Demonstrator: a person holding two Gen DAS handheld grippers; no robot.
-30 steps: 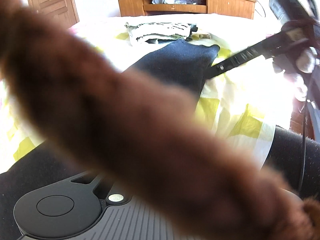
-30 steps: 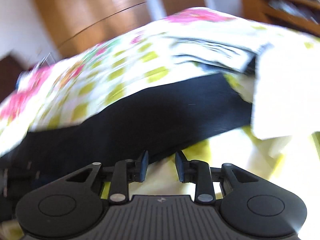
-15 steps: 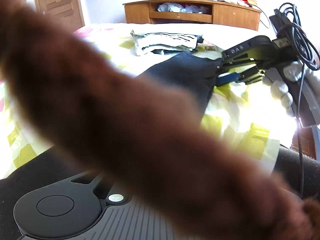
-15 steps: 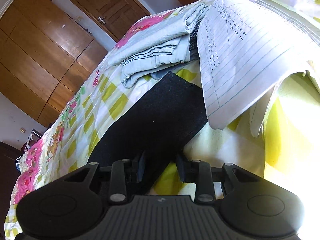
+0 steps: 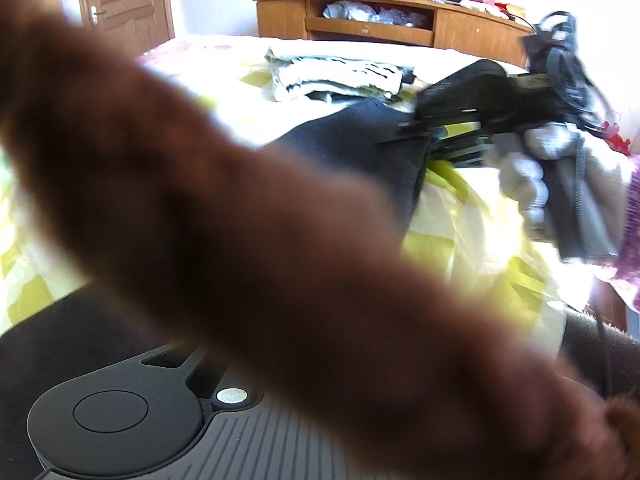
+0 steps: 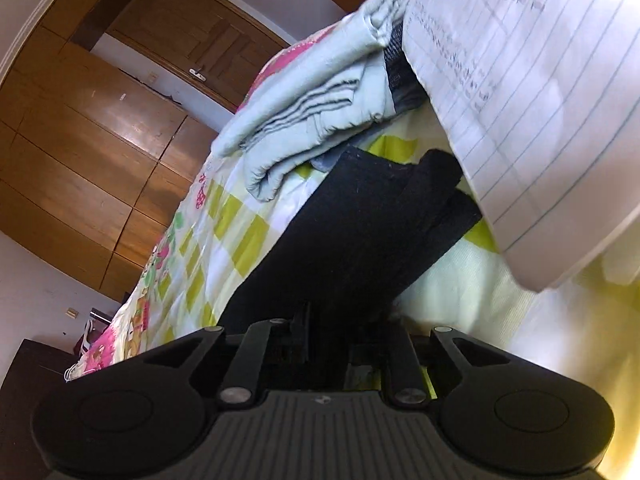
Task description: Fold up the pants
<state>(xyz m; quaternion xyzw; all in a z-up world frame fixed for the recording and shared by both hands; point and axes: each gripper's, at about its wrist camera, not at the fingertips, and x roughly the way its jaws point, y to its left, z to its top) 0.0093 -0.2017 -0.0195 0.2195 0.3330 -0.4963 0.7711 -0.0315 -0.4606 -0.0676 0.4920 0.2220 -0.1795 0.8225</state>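
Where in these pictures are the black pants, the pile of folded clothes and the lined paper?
black pants [image 6: 352,236], right wrist view, middle of the dark cloth.
pile of folded clothes [image 6: 304,108], right wrist view, pale top garment.
lined paper [image 6: 532,92], right wrist view, middle of the sheet.

Both grippers matte black plastic; right gripper [image 6: 328,336] base ribbed, two round discs at the corners, silver rivets on the finger links; left gripper [image 5: 224,396] same build, one silver rivet visible; black cables bundled at the right unit; pale knit glove on right hand [image 5: 528,172]; pink patterned sleeve [image 5: 630,240].
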